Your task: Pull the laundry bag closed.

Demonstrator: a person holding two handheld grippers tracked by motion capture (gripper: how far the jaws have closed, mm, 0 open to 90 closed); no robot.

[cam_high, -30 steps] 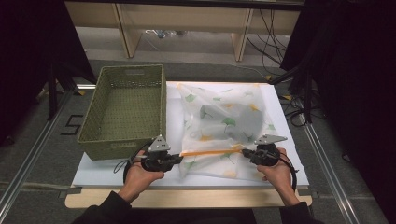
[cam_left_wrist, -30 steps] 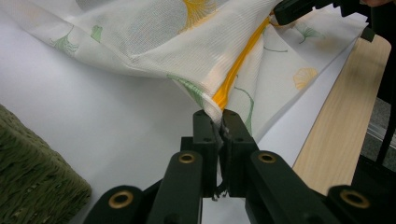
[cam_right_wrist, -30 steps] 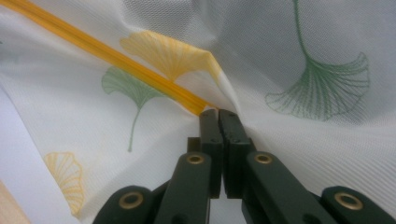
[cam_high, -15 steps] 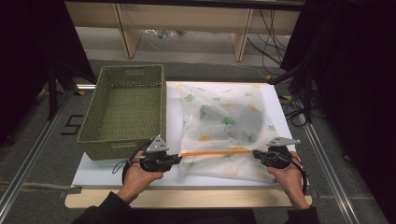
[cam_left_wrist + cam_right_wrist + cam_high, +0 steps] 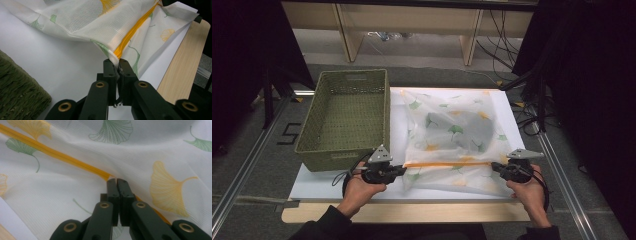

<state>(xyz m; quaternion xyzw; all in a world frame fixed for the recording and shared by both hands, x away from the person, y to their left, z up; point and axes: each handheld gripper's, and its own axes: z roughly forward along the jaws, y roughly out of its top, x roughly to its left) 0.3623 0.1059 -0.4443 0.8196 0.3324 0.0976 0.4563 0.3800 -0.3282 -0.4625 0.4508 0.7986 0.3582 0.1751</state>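
While our left hand-held gripper [image 5: 116, 65] pinches the corner of the mesh bag [image 5: 457, 135] where its orange zipper [image 5: 135, 32] begins, our right hand-held gripper [image 5: 116, 182] has its jaws pressed together on the zipper at the bag's other end. From above we see the bag lying on the white surface [image 5: 327, 180] beside a green basket [image 5: 344, 117], the zipper stretched straight between our hands. Our gripper views add the weave and the ginkgo-leaf print [image 5: 167, 190].

White-topped wooden table [image 5: 362, 182], grey carpet floor [image 5: 262, 150], wooden shelf legs [image 5: 343, 30], dark surroundings, trailing cables [image 5: 507, 30]
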